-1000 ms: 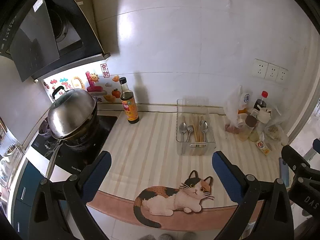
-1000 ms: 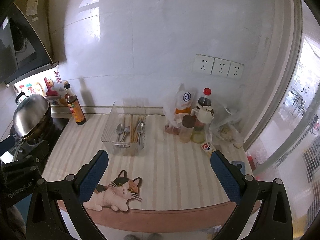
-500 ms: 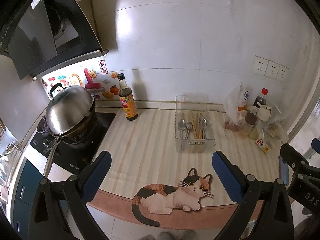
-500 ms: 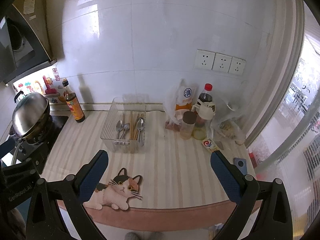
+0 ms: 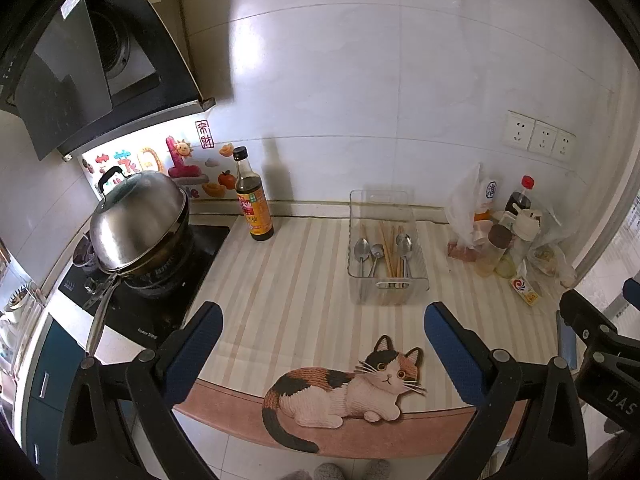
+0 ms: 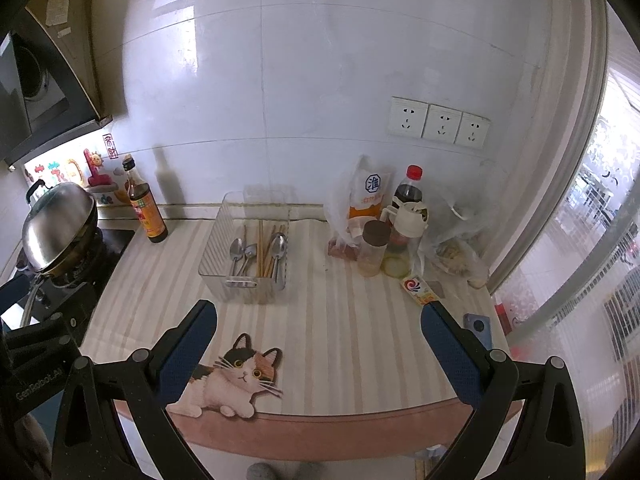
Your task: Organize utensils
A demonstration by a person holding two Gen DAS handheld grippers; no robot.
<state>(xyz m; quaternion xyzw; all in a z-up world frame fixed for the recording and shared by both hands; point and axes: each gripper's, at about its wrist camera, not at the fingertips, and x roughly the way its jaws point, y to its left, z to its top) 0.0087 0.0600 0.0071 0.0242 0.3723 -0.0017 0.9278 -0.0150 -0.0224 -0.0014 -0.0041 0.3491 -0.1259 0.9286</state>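
Right, starting at the far left: a lidded steel wok (image 5: pixel 138 224) sits on the black cooktop (image 5: pixel 148 300), well clear of the action, and just beside it a dark sauce bottle (image 5: pixel 253 204) stands upright against the wall, parked out of the working lane. Moving across, the striped counter mat (image 5: pixel 288 280) is bare in the middle, which leaves an open approach. Here's the left gripper (image 5: pixel 322 340), held back at the counter's front edge above the cat decal (image 5: pixel 348 392), blue pads spread wide and holding nothing, so it looks ready to reach.

Now the target: the clear utensil bin (image 5: pixel 386 248) stands toward the wall, its short handle end facing the person. Inside, spoons (image 5: pixel 368 252) lie on the left side, wooden chopsticks (image 5: pixel 390 246) run lengthwise down the centre, and another spoon (image 6: pixel 279 250) sits to their right, all handles towards the near end. By the look of it the sorting is largely settled, though no divider is visible from here.

Further right, the right gripper (image 6: pixel 318 338) is also wide apart and empty, near the front edge. Beyond it, a cluster of bags, a jar and a red-capped bottle (image 6: pixel 408 192) crowds the corner, well apart from the bin.
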